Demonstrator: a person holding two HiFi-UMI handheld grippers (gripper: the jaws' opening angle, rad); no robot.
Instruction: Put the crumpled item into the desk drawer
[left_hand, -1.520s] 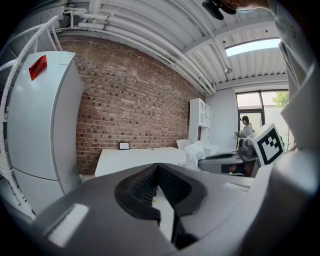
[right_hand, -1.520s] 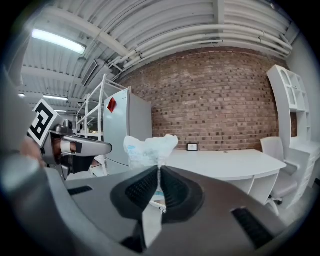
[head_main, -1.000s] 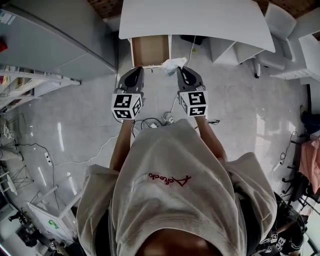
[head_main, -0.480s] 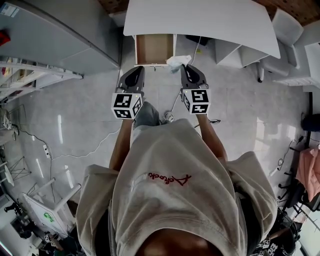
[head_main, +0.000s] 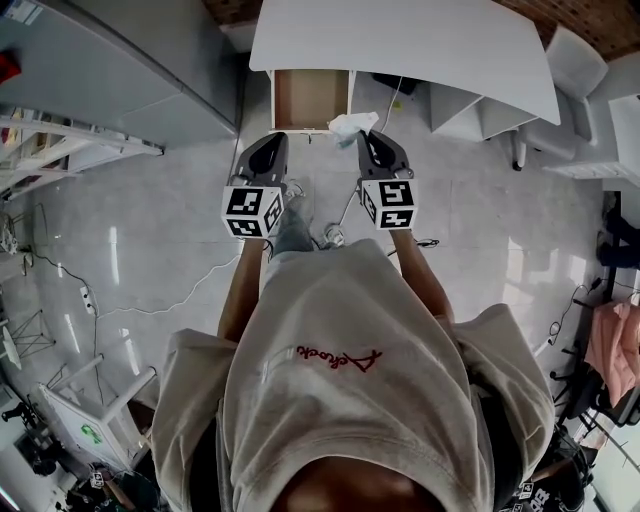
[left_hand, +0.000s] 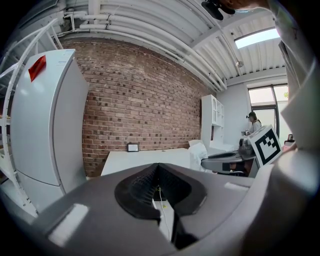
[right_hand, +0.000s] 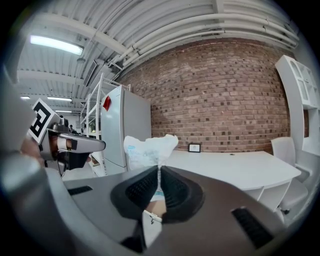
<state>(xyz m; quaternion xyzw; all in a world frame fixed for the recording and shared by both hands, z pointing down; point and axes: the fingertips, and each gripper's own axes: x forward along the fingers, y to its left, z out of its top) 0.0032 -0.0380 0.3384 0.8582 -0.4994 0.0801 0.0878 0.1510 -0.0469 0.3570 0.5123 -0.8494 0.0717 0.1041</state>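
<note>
The crumpled item (head_main: 352, 125) is a white wad of paper or plastic, pinched at the tip of my right gripper (head_main: 369, 137), which is shut on it. In the right gripper view the crumpled item (right_hand: 149, 149) sticks up above the closed jaws of the right gripper (right_hand: 159, 170). The desk drawer (head_main: 306, 98) is pulled open under the white desk (head_main: 400, 40), its brown bottom showing, just ahead and left of the wad. My left gripper (head_main: 268, 145) is shut and holds nothing; its jaws meet in the left gripper view (left_hand: 158, 172).
A tall white fridge (head_main: 110, 70) stands to the left of the desk. Cables and a power strip (head_main: 330, 236) lie on the grey floor by the person's feet. White chairs (head_main: 575, 60) stand to the right. Metal shelving (head_main: 60, 150) lines the left side.
The person has stepped forward, so desk and open drawer sit slightly closer to both grippers. A leg now shows under the left gripper. Both grippers stay shut.
</note>
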